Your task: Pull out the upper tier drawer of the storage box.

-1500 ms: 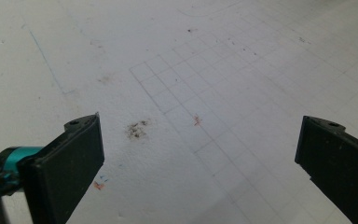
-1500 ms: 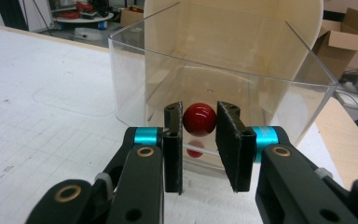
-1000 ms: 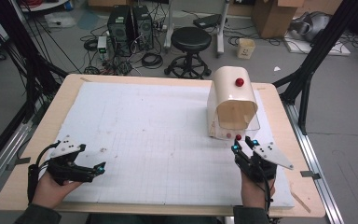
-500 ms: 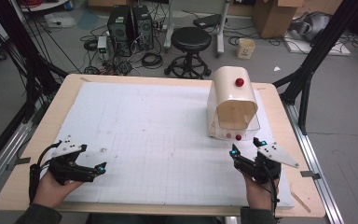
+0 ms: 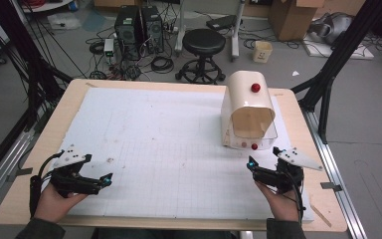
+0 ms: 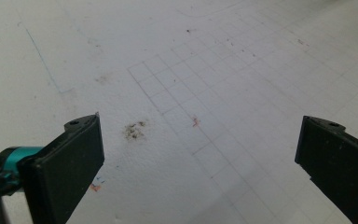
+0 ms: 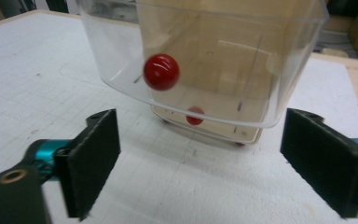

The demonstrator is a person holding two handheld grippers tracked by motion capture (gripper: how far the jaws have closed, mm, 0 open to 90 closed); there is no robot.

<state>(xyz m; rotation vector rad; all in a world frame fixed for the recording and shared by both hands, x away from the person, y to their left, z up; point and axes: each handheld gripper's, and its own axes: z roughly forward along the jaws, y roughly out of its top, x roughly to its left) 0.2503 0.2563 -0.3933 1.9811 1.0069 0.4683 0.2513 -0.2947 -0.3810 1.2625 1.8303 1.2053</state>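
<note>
A cream box (image 5: 243, 99) with a clear curved lid (image 5: 251, 130) stands at the right of the white gridded mat (image 5: 169, 134). One red knob (image 5: 255, 88) sits on its top and another (image 5: 254, 146) on the lid's lower front edge. My right gripper (image 5: 261, 167) is open just in front of the box, apart from it. In the right gripper view the clear lid (image 7: 205, 60) and its red knob (image 7: 161, 71) lie beyond the wide-open right gripper (image 7: 200, 158). My left gripper (image 5: 102, 181) is open and empty at the mat's near left, and the left gripper (image 6: 200, 144) hangs over bare mat.
The mat lies on a wooden table (image 5: 40, 149) with metal rails along its sides. Behind the table stand a black stool (image 5: 204, 42), computer towers (image 5: 137, 25) and cables on the floor. Small dirt marks (image 6: 134, 130) spot the mat.
My right gripper has drawn back toward the person, away from the lid's lower red knob. The left gripper has barely moved.
</note>
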